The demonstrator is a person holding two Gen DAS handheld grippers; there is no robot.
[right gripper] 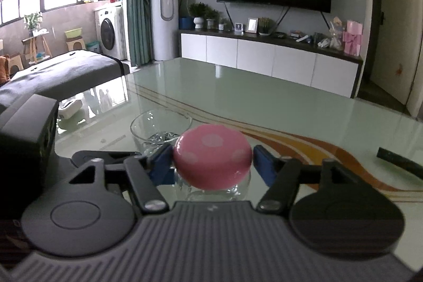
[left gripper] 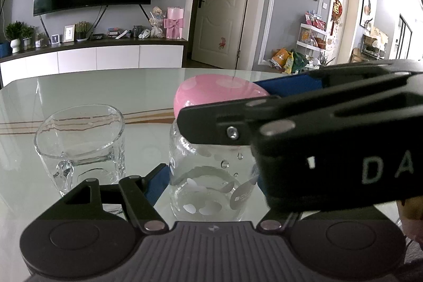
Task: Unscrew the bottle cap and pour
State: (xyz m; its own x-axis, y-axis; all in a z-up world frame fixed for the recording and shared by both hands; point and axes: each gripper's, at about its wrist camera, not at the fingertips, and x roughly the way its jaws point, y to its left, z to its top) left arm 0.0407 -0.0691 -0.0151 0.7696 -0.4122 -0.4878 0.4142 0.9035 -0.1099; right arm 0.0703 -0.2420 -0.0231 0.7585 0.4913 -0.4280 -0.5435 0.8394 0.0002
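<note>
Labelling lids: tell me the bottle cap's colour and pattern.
Pink with paler pink dots, clearest in the right wrist view: bottle cap.

Glass (left gripper: 79, 147) left of bottle (left gripper: 208, 184), seemingly apart

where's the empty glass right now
The glass stands on the table, just left of the bottle in the left wrist view; in the right wrist view it sits behind the pink cap.
</note>
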